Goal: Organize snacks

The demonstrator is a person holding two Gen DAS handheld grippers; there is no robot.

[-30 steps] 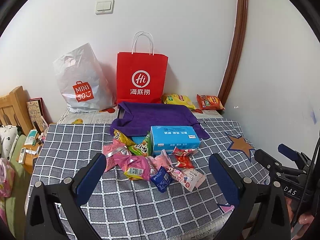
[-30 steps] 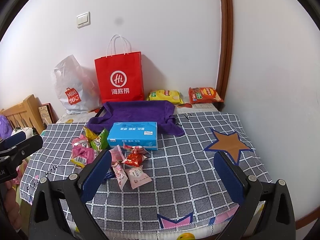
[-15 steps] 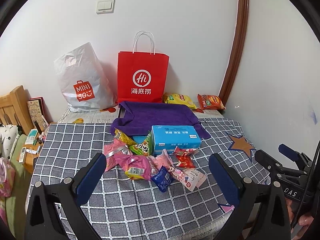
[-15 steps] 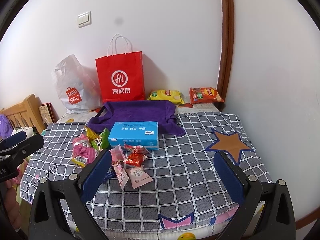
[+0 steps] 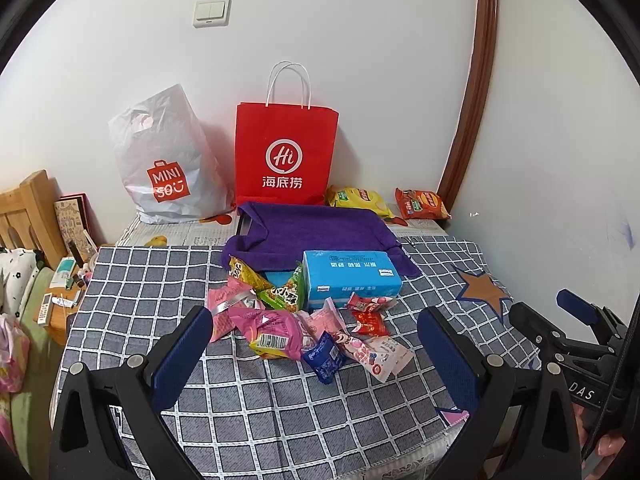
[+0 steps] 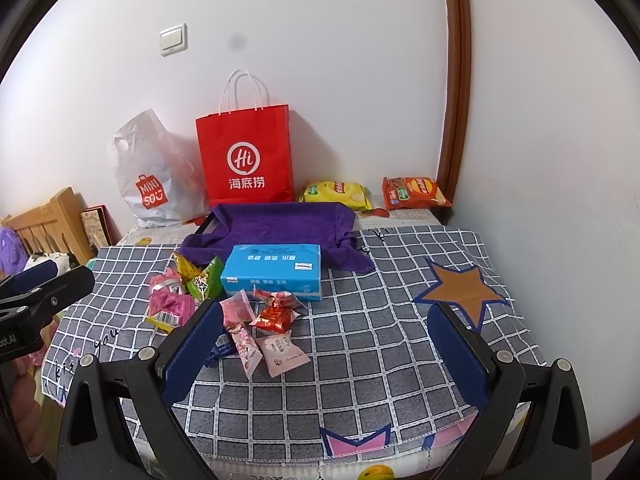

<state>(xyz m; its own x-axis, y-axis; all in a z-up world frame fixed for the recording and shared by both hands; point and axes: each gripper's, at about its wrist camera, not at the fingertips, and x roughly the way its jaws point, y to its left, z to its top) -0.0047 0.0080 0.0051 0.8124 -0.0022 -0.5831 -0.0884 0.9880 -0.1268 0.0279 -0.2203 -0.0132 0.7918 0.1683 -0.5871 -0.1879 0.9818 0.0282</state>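
Two hand-held grippers are hovering over the near edge of a table covered in a grey checked cloth (image 5: 168, 280), the left gripper (image 5: 316, 364) and the right gripper (image 6: 326, 354) both spread wide and holding nothing. A heap of small snack packets (image 5: 280, 328) is lying near the middle of the table, touching the front of a blue tissue box (image 5: 350, 278), which is sitting against a purple towel (image 5: 316, 226). Along the far edge, a red paper bag (image 5: 286, 156) and a white plastic bag (image 5: 168, 164) are leaning on the wall, with a yellow chip bag (image 6: 334, 193) and an orange chip bag (image 6: 414, 192) lying towards the far right corner.
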